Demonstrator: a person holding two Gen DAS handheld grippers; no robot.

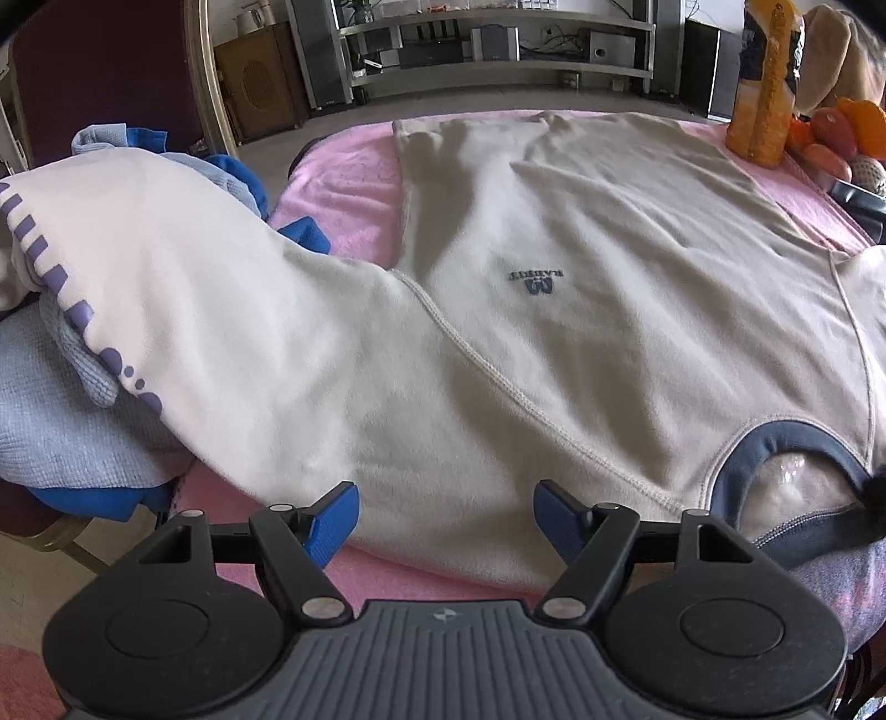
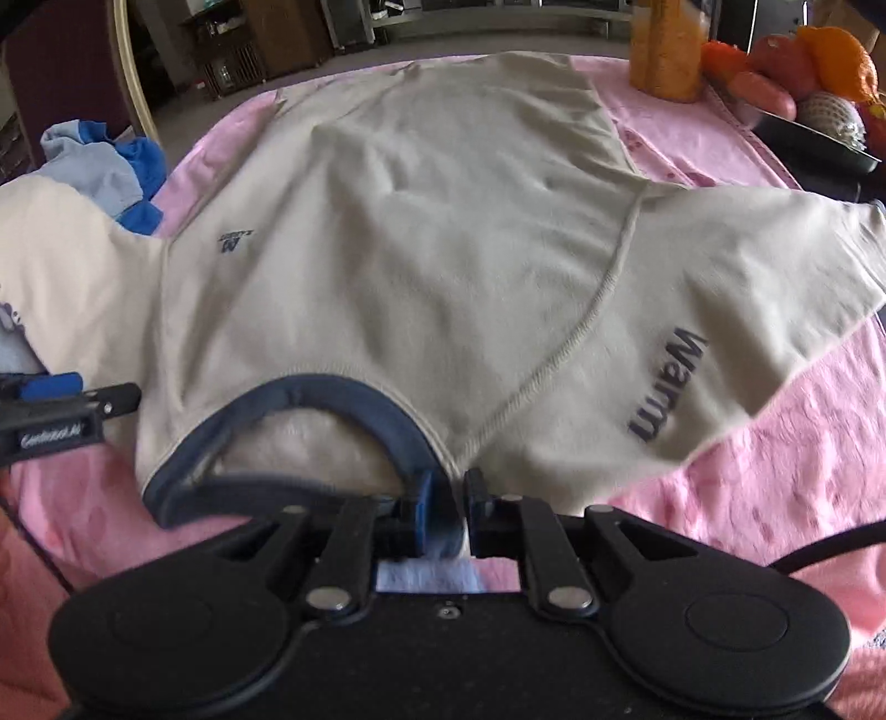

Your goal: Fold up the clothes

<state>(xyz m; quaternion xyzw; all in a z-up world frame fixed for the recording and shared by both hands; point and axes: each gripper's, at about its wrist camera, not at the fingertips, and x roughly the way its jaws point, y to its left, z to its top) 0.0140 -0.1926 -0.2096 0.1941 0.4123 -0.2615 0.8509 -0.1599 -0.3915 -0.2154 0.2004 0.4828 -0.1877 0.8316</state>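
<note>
Pink textured cloth covers the table on which the work lies, with shelving and speakers in the room beyond.

Nearest the right gripper: its jaws stand narrow, pinched on the navy ribbed collar of the cream sweatshirt where collar meets the shoulder seam. Fabric fills the small gap between the pads.

The left gripper stands wide with nothing between its blue pads, poised just above the near edge of the shoulder, beside the collar.

The garment lies chest-up and spread flat ahead of both grippers, hem at the far side. Its sleeves run out to either side; the one to the right of the right gripper bears dark "Warm" lettering, the other drapes over a pile of blue clothes on a chair.

Judgement on handling: fleece-like, soft, limp and light; it will sag and crease wherever unsupported. Raised raglan seams and the thicker collar offer the firmest purchase; shoulder and hem edges suit a fold.

Farthest off to the right: an orange packet and a bowl of fruit.
</note>
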